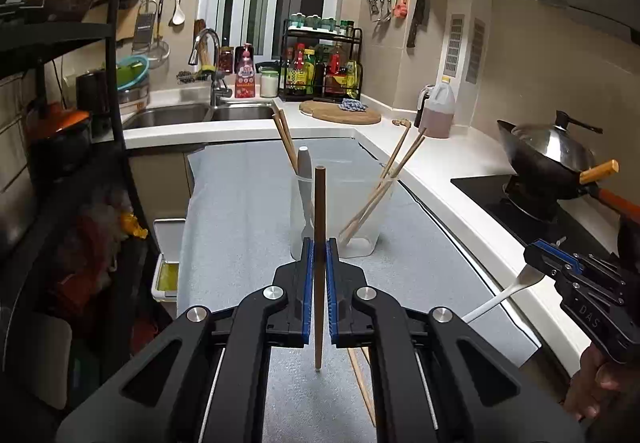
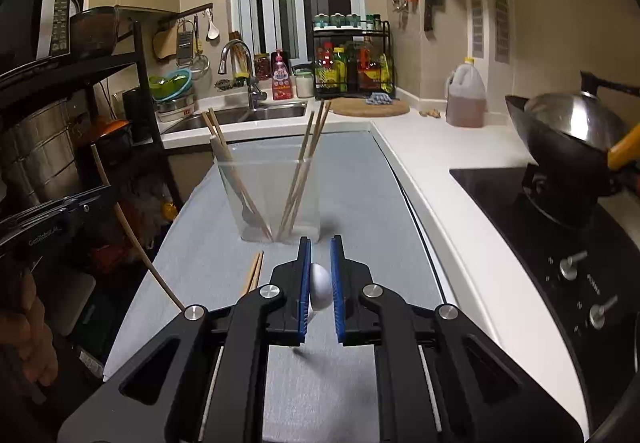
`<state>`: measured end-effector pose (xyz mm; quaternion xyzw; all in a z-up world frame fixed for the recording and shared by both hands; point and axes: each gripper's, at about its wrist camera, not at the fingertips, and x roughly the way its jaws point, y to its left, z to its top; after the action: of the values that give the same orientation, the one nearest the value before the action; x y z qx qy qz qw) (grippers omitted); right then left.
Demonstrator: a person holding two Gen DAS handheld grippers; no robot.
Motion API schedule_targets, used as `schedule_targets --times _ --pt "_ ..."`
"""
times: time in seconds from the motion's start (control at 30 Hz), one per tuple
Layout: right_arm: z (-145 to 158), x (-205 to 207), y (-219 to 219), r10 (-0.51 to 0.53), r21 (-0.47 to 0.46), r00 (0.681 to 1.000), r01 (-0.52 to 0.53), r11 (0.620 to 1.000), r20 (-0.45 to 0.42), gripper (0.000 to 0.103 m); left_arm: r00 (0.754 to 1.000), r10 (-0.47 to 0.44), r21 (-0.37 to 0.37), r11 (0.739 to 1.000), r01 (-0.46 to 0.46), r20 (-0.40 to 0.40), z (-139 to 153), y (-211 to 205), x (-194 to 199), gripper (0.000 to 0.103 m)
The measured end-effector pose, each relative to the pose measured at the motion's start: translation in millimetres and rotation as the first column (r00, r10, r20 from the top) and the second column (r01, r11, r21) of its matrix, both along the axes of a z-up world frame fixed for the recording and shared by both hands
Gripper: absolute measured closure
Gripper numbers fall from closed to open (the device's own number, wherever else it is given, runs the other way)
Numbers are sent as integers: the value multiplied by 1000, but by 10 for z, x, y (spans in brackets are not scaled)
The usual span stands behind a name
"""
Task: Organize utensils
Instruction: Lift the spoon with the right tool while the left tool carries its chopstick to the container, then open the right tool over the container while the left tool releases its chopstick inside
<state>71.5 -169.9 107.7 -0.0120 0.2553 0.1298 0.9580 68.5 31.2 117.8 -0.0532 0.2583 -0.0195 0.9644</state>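
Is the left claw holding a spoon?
No, the left claw is shut on a single wooden chopstick, standing upright between its blue pads.

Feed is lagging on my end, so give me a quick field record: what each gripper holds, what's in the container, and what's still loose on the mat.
left gripper: shut on a wooden chopstick, held upright
right gripper: shut on a white spoon
clear container: upright on the grey mat, holding several chopsticks leaning to both sides
loose on mat: a pair of chopsticks in front of the container
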Motion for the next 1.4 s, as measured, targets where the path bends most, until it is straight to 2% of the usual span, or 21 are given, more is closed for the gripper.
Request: schedule_targets --times 0.33,0.5,0.77,0.93,1.1,1.4 --pt "460 398 147 71 -12 997 -71 997 42 93 998 -37 -18 999 36 -41 316 76 350 97" --pt "701 635 231 99 -1 993 -99 995 69 94 997 -65 -20 998 64 -30 544 93 535 97" --pt "1197 1033 362 128 12 979 -132 991 158 94 993 -102 -59 993 106 62 1096 142 903 97" --pt "1382 1336 483 125 14 972 -130 991 200 95 988 -101 -70 992 110 117 1313 118 1178 97" --pt "1336 1632 555 94 17 968 -101 995 233 95 989 -77 -82 993 87 127 1259 157 1477 97" --pt "729 2132 726 84 8 978 -87 996 189 95 997 -78 -80 994 79 18 702 229 1975 97"
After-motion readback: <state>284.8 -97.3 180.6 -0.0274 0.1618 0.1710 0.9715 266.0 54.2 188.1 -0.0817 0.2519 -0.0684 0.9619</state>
